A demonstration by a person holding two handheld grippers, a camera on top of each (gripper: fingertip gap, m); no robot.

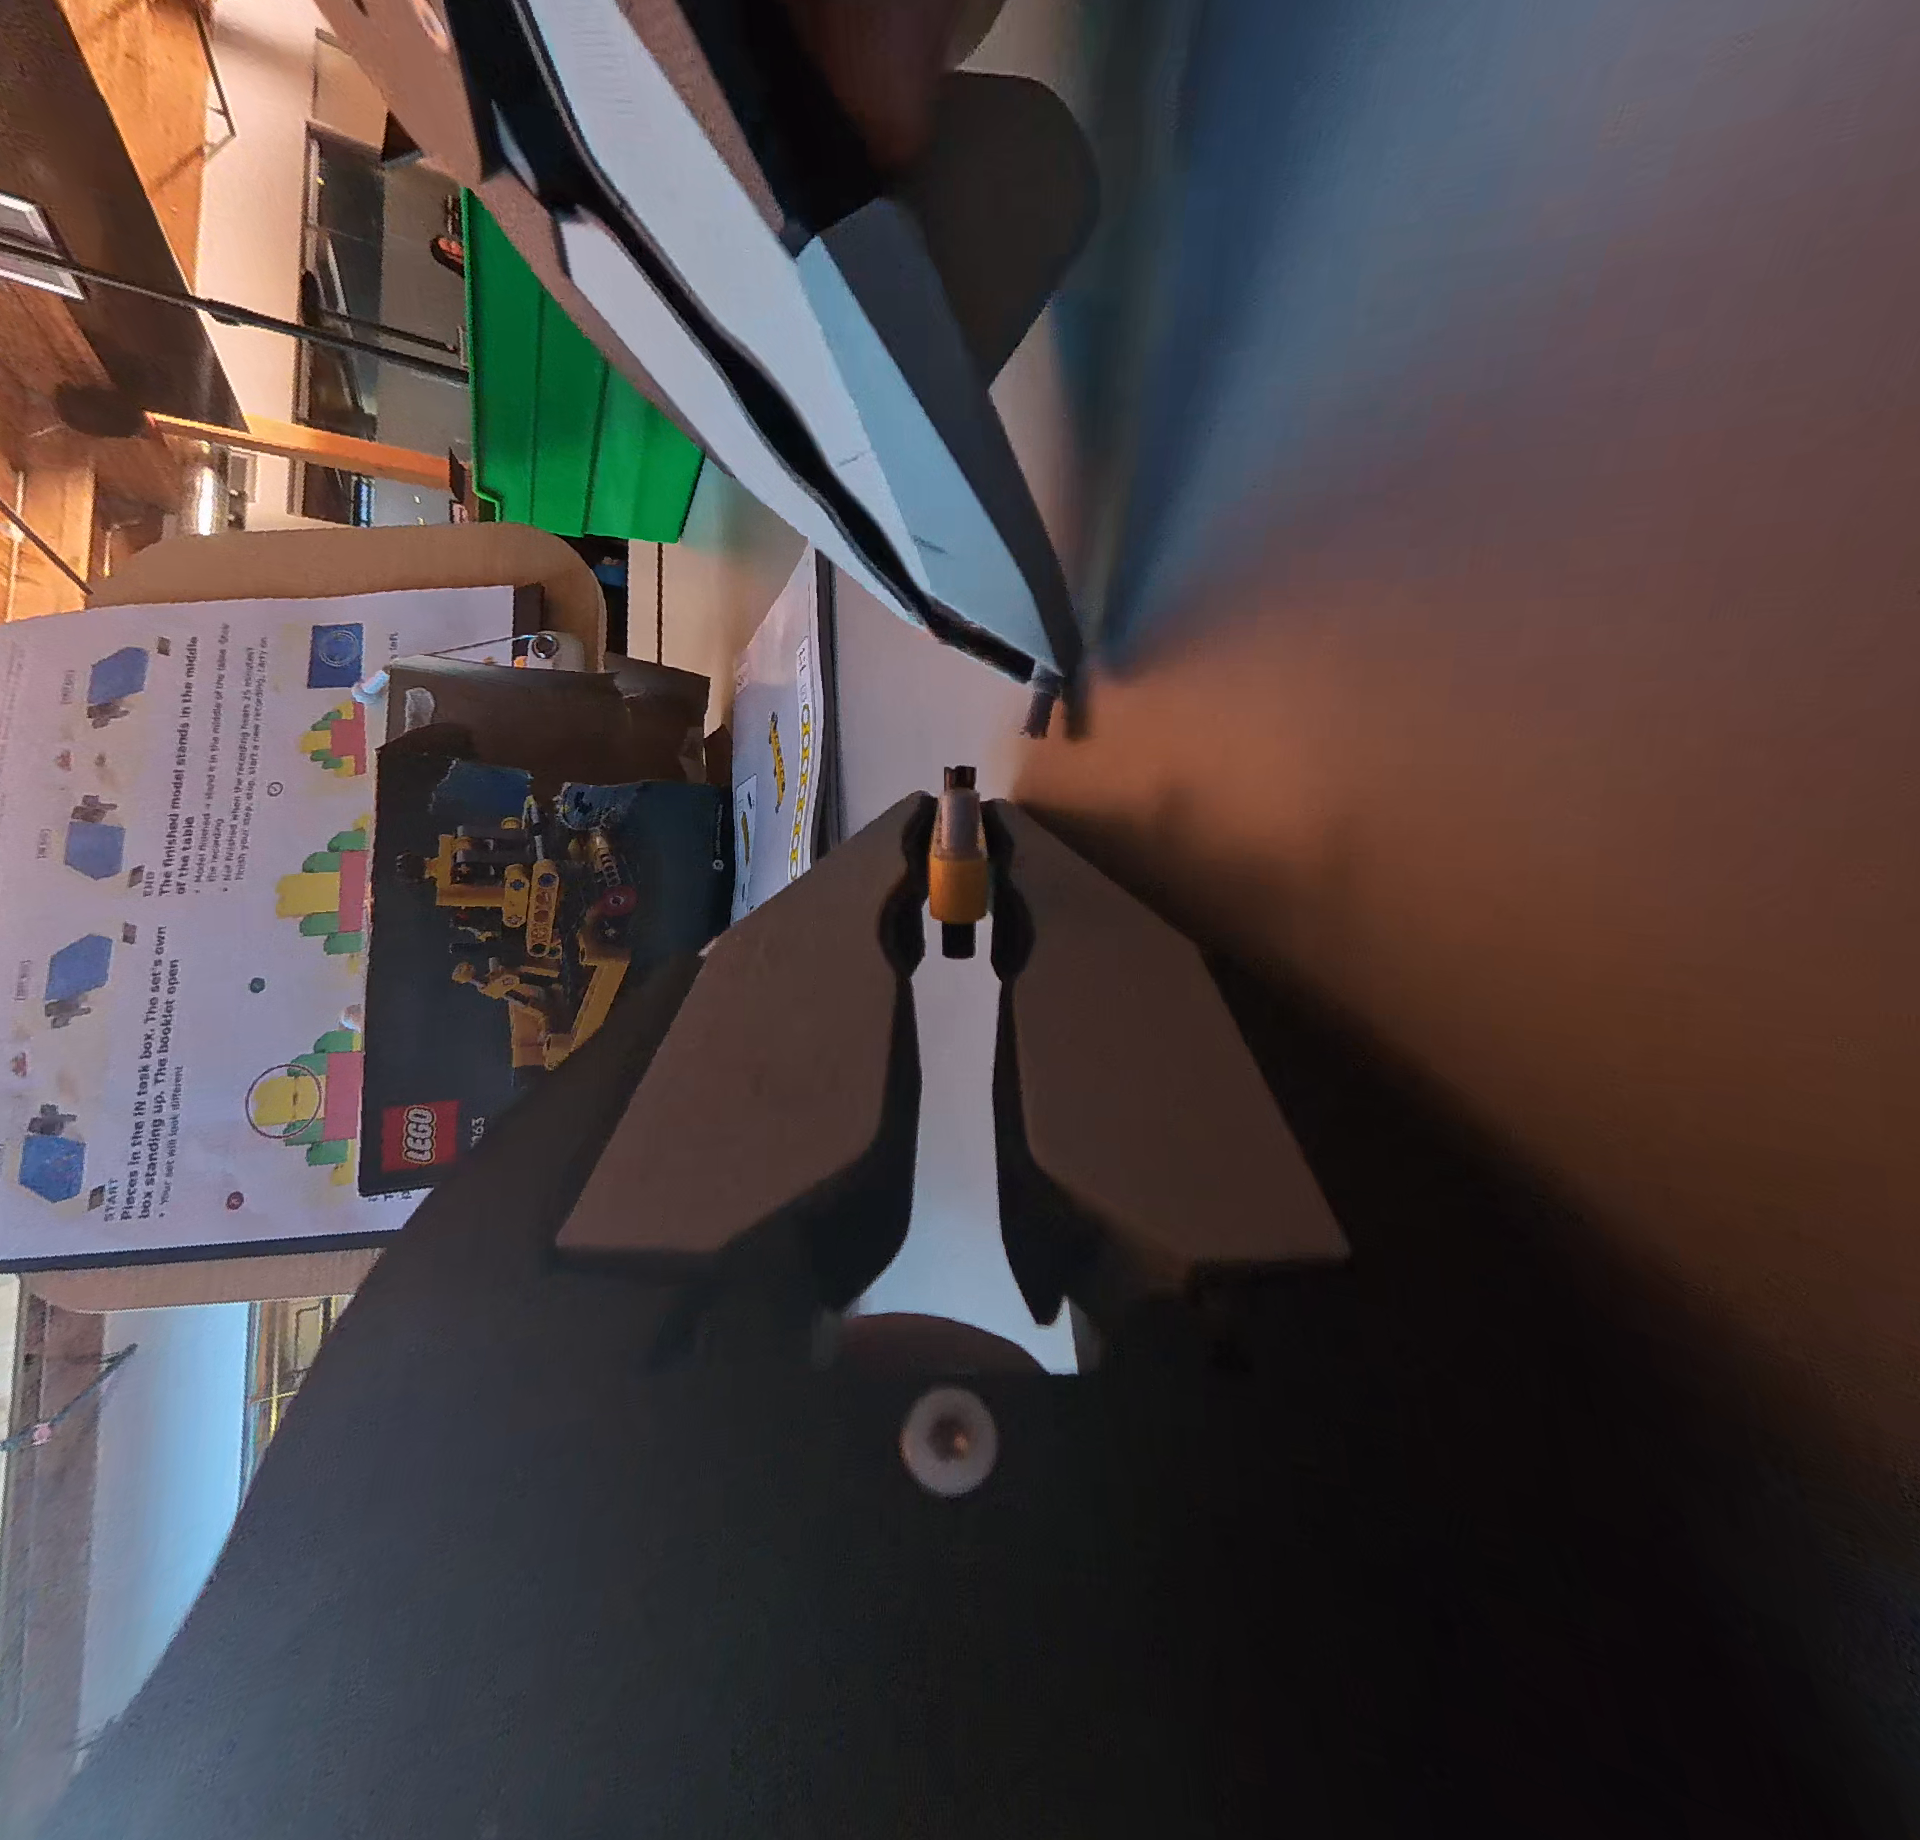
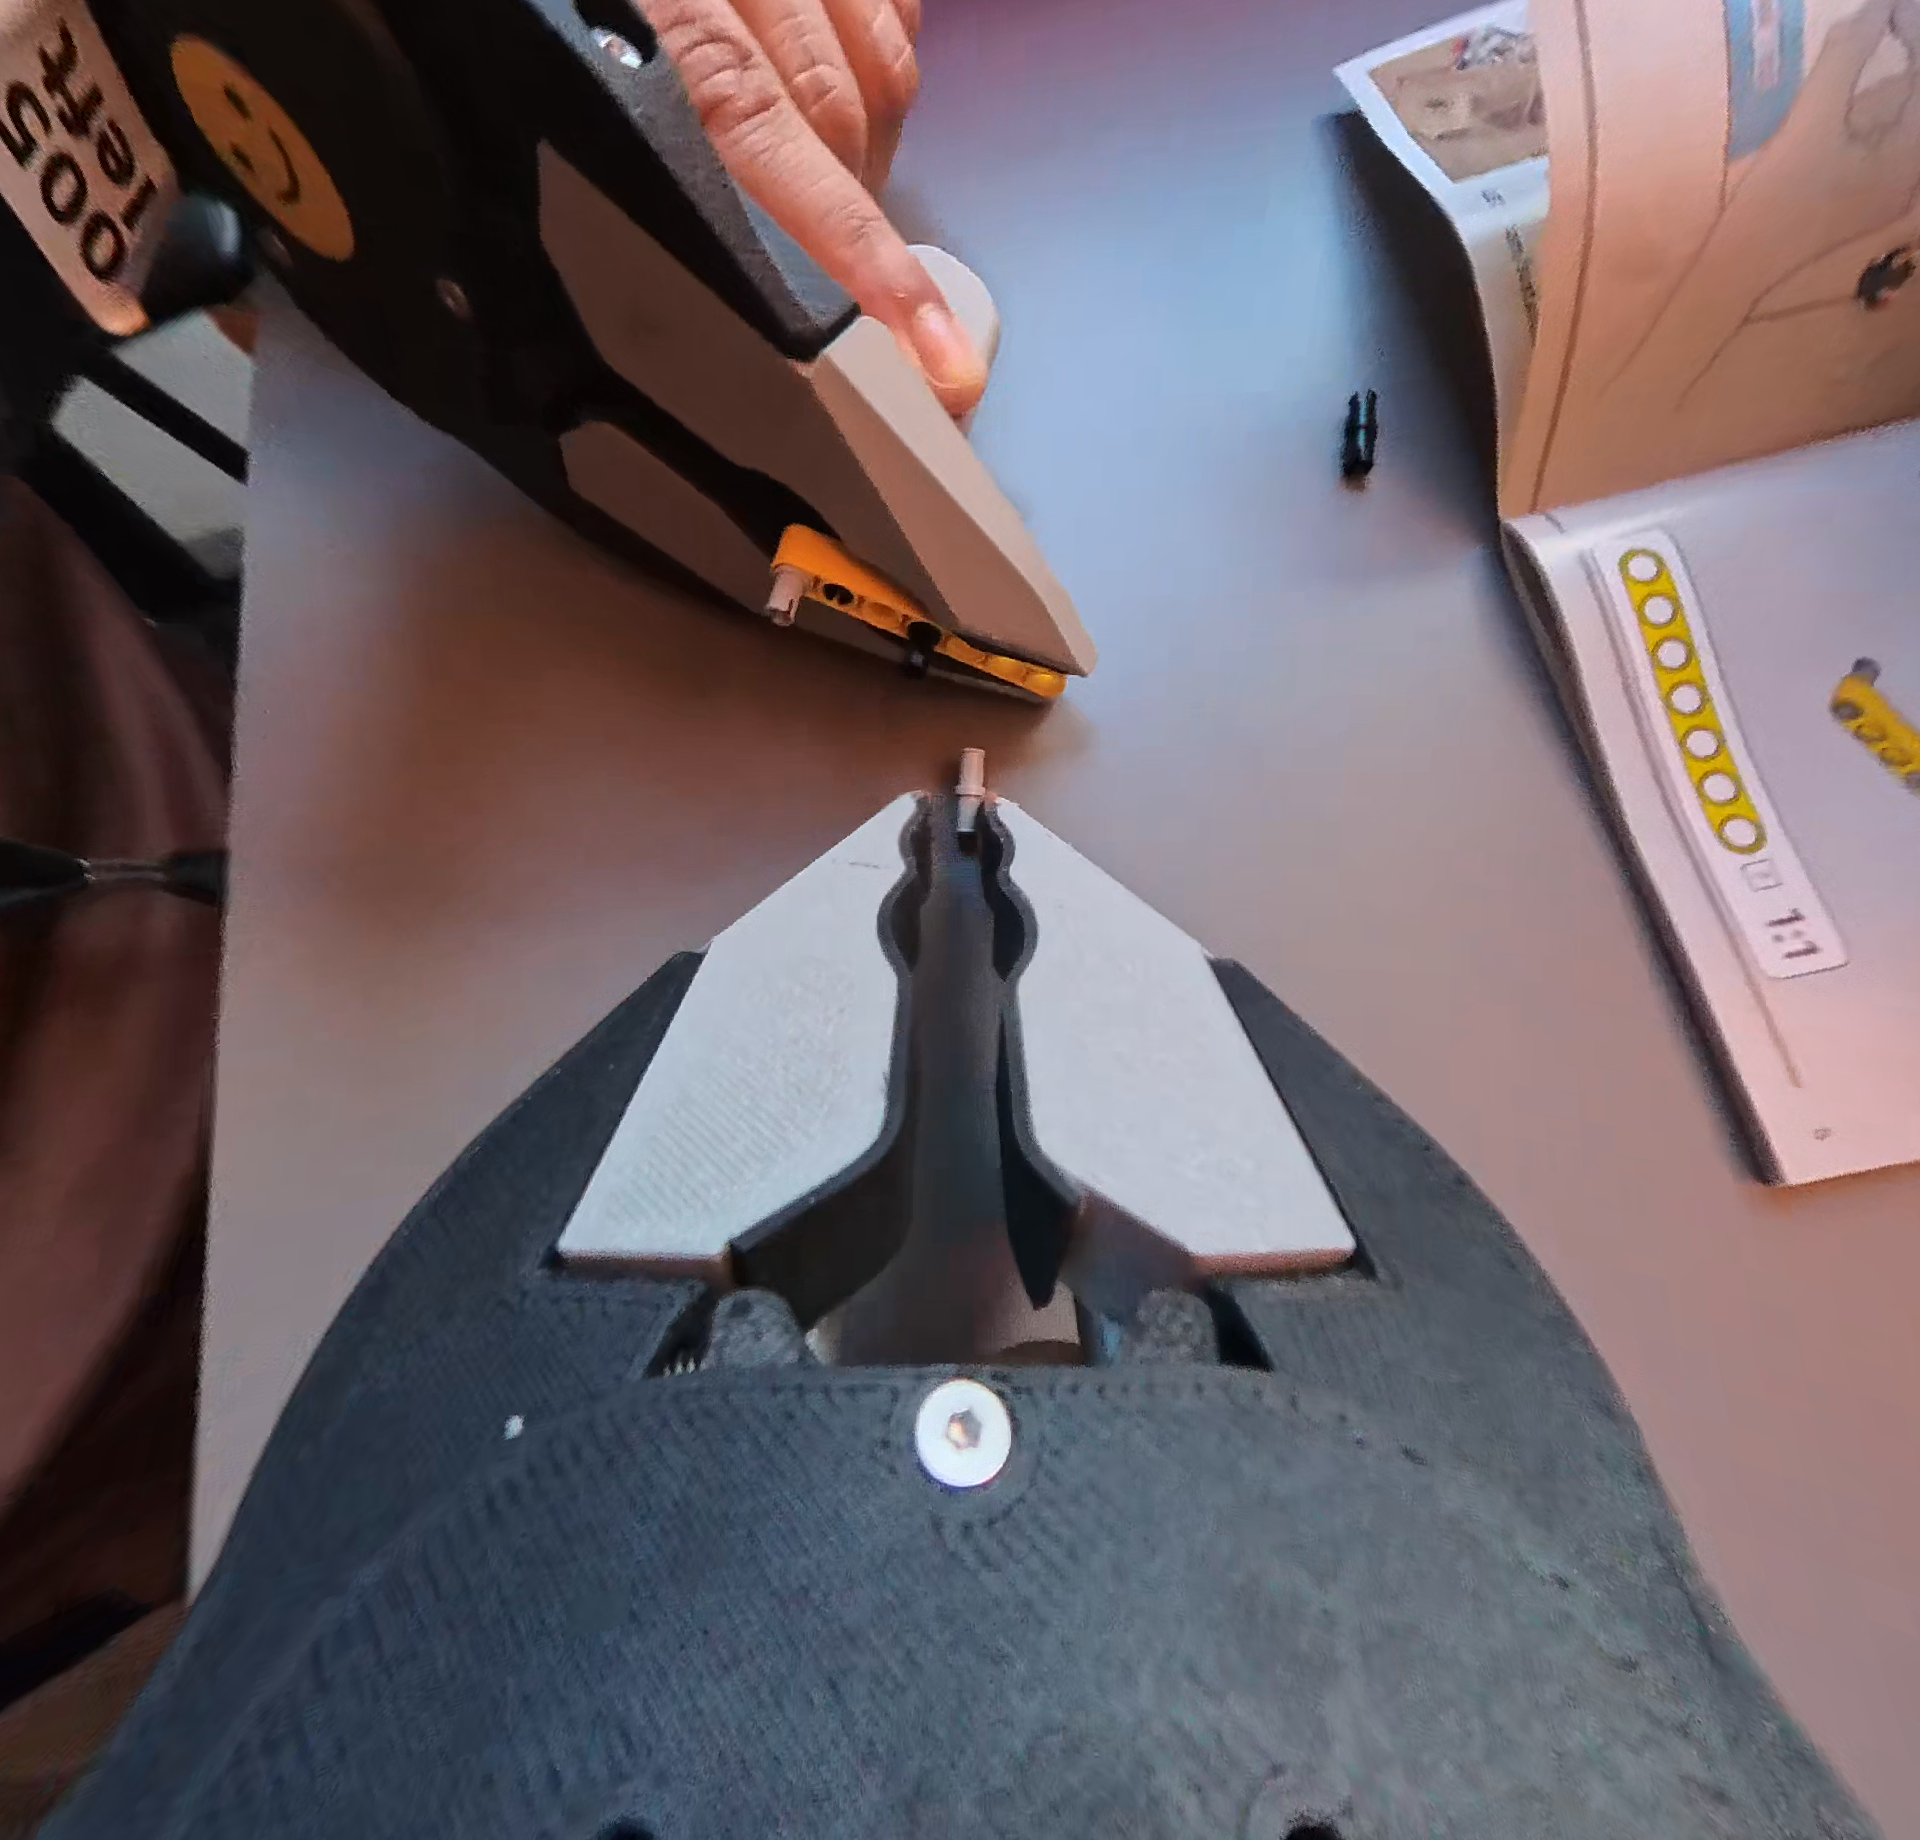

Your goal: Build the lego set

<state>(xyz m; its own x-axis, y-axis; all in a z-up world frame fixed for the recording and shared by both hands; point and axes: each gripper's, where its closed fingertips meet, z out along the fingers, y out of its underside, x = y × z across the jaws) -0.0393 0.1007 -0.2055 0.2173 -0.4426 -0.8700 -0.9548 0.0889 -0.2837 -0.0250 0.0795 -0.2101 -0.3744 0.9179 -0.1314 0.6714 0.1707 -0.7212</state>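
1. Two grippers meet over the grey table (image 2: 1195, 356), each pinching a small Lego part. The left gripper (image 2: 1039, 663) is pressed together on a yellow beam (image 2: 883, 606); the right gripper (image 2: 968, 803) is clamped on a light grey pin (image 2: 970, 772) that pokes out past its tips.
2. Seen from the left wrist, the left gripper (image 1: 956, 824) holds the yellow beam (image 1: 954, 881) end-on, with grey and black pegs already seated in it. The right gripper (image 1: 1049, 694) comes in from above, blurred, so I cannot be sure how well pin and hole line up.
3. Both parts look to be hard plastic: very light, stiff, smooth. Such a part may twist or shoot out of flat fingers if squeezed off-centre.
4. Best hold on the beam is probably across its flat sides, as now, leaving the end holes free. The pin is best held by its rear half, front half exposed.
5. Seating the pin will likely need a firm, straight push, since a tilted pin tends to jam.
6. One spare black pin (image 2: 1358, 436) lies on the table beside the open instruction booklet (image 2: 1766, 855). The set's box (image 1: 499, 959) stands farther back.
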